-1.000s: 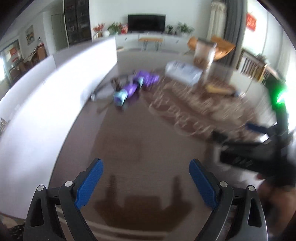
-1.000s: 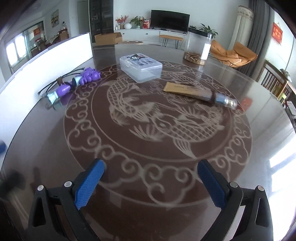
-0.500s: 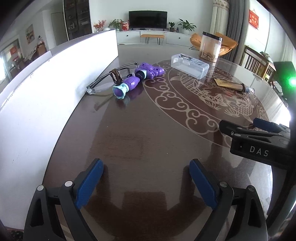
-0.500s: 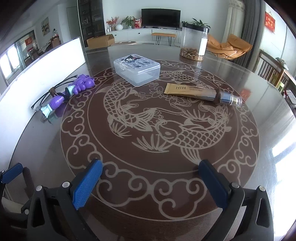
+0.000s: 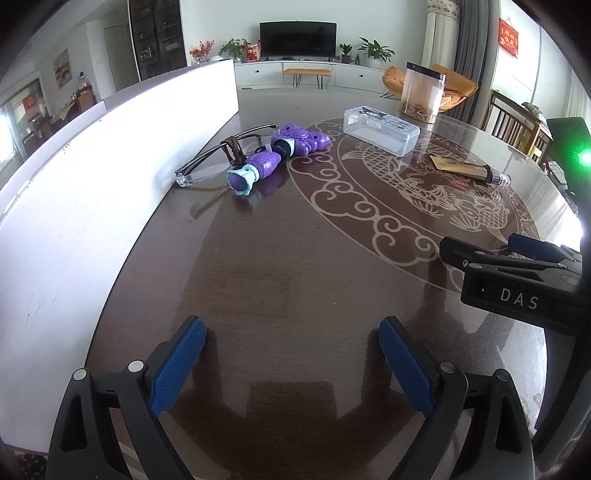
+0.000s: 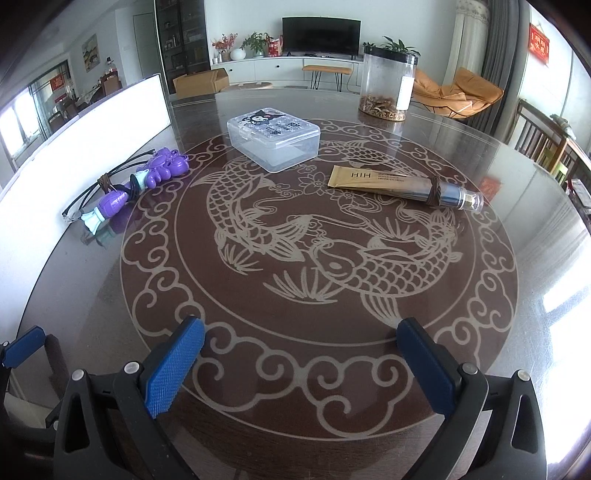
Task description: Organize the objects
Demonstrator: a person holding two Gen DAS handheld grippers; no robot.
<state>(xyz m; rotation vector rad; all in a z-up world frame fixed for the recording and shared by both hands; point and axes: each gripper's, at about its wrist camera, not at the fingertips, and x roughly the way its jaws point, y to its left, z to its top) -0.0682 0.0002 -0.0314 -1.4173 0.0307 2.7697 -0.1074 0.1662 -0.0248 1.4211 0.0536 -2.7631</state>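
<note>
Left claw (image 5: pixel 291 363) released, empty | right claw (image 6: pixel 301 363) released, empty | risk: tube (image 6: pixel 406 186) may roll on glossy desk (image 6: pixel 295 306) if nudged.

**Room and Furniture Around the Work Surface**

A round dark table (image 6: pixel 535 280) is seen, inlaid with pale carp and cloud scrolls. A long white panel (image 5: pixel 92 192) is stood along its left edge. Beyond the table, a black TV (image 6: pixel 321 35) is mounted above a low white sideboard (image 5: pixel 354 75), on which potted plants (image 5: pixel 373 50) are set. A small bench (image 5: pixel 306 72) with an orange top is placed in front of the sideboard. An orange lounge chair (image 6: pixel 476 88) is positioned by grey curtains (image 5: pixel 469 48). A cardboard box (image 6: pixel 201 82) is left on the floor near a dark glass-fronted cabinet (image 6: pixel 181 44). A wooden chair (image 5: pixel 513 125) is seen at the right, and a red hanging (image 5: pixel 508 32) is fixed to the wall.
</note>
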